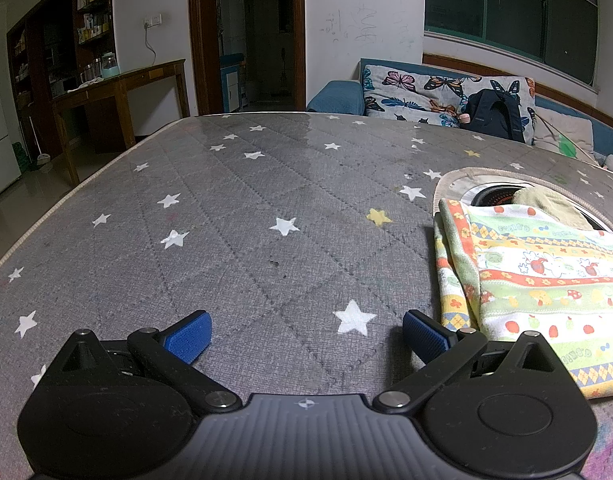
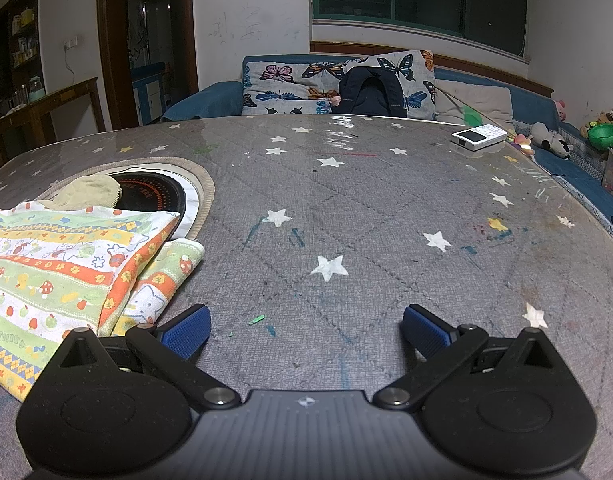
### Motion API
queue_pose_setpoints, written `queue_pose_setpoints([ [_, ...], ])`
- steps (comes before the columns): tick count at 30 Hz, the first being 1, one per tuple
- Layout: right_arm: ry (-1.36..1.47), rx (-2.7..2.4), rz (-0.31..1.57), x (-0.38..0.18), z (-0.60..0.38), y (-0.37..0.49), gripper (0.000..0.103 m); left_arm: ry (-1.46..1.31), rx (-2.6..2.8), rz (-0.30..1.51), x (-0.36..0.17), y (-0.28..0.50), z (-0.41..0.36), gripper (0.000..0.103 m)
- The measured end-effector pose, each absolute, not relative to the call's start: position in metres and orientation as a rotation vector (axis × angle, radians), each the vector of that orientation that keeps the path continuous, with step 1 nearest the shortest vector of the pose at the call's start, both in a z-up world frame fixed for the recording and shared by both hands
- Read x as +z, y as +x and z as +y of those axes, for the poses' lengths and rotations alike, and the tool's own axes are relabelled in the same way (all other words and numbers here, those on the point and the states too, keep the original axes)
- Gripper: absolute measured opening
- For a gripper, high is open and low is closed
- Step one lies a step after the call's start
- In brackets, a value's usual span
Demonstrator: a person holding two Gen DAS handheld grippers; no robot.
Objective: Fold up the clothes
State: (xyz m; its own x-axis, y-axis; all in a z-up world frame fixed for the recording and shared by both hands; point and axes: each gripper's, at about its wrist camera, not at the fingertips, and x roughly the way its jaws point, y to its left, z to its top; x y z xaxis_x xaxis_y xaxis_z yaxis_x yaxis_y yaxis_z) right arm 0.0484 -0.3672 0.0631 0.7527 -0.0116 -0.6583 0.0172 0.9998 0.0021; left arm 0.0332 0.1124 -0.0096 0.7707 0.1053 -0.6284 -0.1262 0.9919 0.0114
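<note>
Cloth: a striped garment [image 1: 546, 280] with mushrooms, apples and small animals printed on it lies folded on the table, its layered edges showing on both sides; it sits between the two grippers, at the right of the left wrist view and at the left of the right wrist view [image 2: 62, 276].
Under its far edge: a round black burner [image 2: 154, 196] set in a pale ring in the table top, partly covered by the garment; a beige cloth [image 2: 88, 190] lies on the burner just behind the garment.
Left gripper [image 1: 306, 334]: jaws spread wide, nothing between the blue pads; the right pad [image 1: 424, 338] is just beside the garment's near corner.
Right gripper [image 2: 306, 332]: jaws spread wide and empty; the left pad [image 2: 186, 332] is just beside the garment's folded edge.
Table [image 2: 346, 220]: grey quilted cover with white and yellow stars, marked with paint streaks.
Far right of table: a small white device [image 2: 480, 136] near the edge.
Behind: a blue sofa [image 2: 210, 100] with a butterfly cushion [image 2: 290, 88] and a dark backpack [image 2: 372, 92].
</note>
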Motion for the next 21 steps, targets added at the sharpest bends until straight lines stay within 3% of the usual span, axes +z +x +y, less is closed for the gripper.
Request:
queue_pose_setpoints([
  [21, 0.008, -0.015, 0.719, 0.0632, -0.3671, 0.0483, 0.103, -0.032, 0.126, 0.679, -0.0097, 0.0331, 0.1133, 0.103],
])
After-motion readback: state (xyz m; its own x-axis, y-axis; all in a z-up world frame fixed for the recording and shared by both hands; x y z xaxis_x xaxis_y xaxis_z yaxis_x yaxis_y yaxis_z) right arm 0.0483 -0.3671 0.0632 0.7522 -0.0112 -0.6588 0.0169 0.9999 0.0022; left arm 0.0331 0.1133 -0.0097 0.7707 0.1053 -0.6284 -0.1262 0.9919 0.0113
